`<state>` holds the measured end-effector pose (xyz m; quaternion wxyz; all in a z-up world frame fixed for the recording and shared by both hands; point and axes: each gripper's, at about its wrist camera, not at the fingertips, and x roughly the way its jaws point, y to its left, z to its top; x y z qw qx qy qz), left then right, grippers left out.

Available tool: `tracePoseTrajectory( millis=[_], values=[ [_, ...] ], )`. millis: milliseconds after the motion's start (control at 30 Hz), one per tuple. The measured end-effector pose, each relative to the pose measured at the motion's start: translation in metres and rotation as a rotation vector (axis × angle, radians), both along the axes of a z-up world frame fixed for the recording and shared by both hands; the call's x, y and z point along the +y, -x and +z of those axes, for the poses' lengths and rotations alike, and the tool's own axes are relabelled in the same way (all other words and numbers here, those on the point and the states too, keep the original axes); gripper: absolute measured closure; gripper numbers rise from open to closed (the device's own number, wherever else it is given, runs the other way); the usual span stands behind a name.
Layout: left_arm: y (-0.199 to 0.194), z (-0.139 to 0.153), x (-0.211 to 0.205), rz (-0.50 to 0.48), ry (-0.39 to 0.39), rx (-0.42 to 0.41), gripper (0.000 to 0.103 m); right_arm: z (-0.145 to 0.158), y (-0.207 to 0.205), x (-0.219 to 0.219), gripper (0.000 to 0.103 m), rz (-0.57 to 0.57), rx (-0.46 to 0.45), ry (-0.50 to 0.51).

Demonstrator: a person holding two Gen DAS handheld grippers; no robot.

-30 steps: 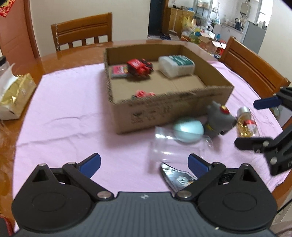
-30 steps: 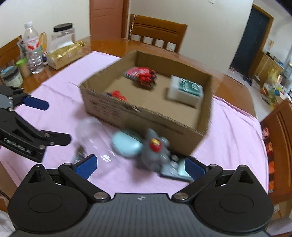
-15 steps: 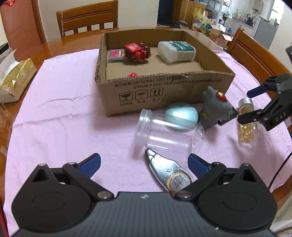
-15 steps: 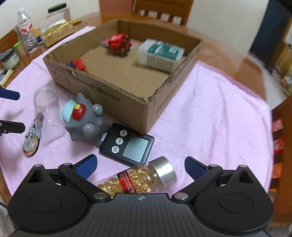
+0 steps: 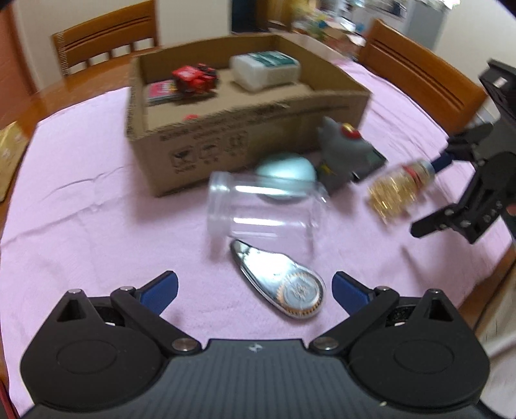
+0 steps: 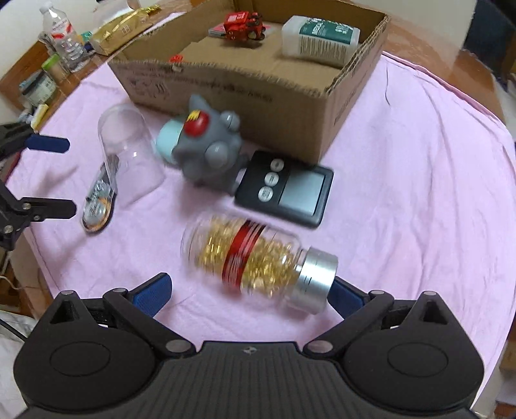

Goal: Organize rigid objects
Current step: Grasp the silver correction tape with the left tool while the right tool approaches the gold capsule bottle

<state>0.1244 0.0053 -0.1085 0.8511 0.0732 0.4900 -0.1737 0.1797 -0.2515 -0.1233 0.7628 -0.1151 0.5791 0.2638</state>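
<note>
My right gripper is open. A bottle of golden capsules lies on its side between its fingers, silver cap beside the right fingertip. Beyond it lie a black pocket scale, a grey toy, a teal egg and an empty clear jar. My left gripper is open, with a silver teardrop-shaped tape dispenser just ahead between its fingertips. The cardboard box holds a red toy truck, a white bottle and a flat red pack.
A pink cloth covers the round wooden table. A water bottle, a gold packet and small jars stand near the table's left rim in the right wrist view. Wooden chairs stand behind the box and on its right.
My right gripper has come in low over the capsule bottle, which now sits between its fingers. My left gripper has closed in slightly on the tape dispenser and jar.
</note>
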Motion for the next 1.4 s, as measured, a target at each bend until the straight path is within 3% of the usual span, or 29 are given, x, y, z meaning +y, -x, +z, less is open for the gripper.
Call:
tracePoseTrajectory(
  millis=[200,467,700,1067,1400],
  values=[
    [0.003,-0.013,-0.002,-0.130,-0.055,0.045,0.002,-0.016,0.024,0.021,0.000,0.001,-0.078,0.108],
    [0.001,-0.027,0.004,-0.169,-0.159,0.041,0.002,-0.016,0.028,0.022,0.000,-0.042,-0.085,0.100],
    [-0.009,-0.031,-0.009,-0.209,-0.091,0.045,0.002,-0.016,0.028,0.021,0.000,-0.071,-0.096,0.094],
    [-0.021,-0.035,-0.024,-0.290,-0.051,-0.029,0.002,-0.018,0.026,0.021,0.000,-0.089,-0.103,0.091],
    [-0.006,-0.031,-0.032,-0.438,-0.036,0.025,0.002,-0.018,0.027,0.021,0.000,-0.096,-0.107,0.088]
  ],
)
